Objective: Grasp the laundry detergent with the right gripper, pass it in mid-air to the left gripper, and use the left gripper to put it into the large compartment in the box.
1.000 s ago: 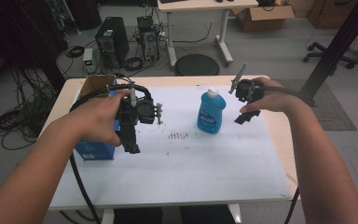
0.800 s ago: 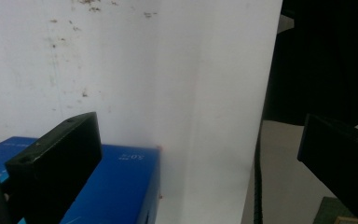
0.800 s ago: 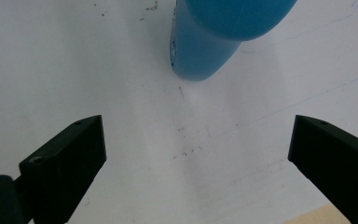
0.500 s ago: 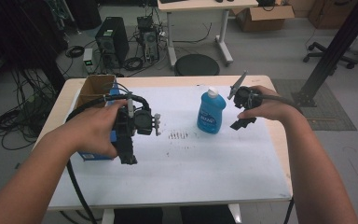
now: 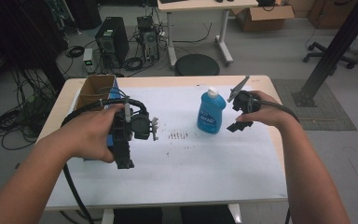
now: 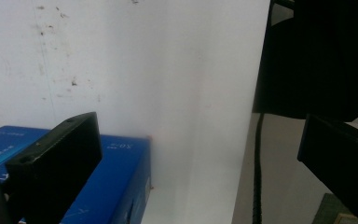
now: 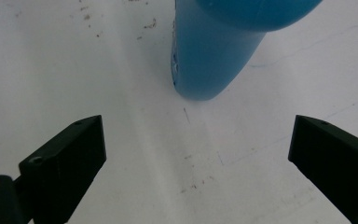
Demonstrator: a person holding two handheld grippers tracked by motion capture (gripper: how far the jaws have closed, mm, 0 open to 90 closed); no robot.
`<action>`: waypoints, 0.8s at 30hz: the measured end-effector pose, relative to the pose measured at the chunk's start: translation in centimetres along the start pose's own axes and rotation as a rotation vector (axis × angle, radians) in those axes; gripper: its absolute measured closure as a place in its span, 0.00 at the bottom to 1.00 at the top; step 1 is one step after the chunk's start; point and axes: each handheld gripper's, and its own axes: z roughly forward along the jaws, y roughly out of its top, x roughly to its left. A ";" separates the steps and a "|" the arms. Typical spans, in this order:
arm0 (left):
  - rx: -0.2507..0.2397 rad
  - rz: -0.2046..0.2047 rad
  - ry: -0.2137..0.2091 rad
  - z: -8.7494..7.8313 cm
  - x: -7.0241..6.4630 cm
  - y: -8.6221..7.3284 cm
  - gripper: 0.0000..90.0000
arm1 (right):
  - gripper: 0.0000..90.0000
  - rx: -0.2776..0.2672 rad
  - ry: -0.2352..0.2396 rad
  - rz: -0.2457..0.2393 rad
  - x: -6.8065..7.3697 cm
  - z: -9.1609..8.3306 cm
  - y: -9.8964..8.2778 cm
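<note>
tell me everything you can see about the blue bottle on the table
The blue bottle looks like translucent blue plastic, with a white cap and a printed blue label on its front. It stands upright on the white table cover, right of centre. The right gripper is open just beside it, not touching; in the right gripper view the bottle's base sits ahead of the spread jaws.

Even, soft overhead light, faint shadows on the white surface; high view slightly soft, both gripper views washed out, near jaws blurred.
</note>
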 end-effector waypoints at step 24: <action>0.007 -0.003 0.002 0.6 -0.8 -0.6 0.00 | 0.05 -0.152 0.008 0.093 -0.2 3.1 0.0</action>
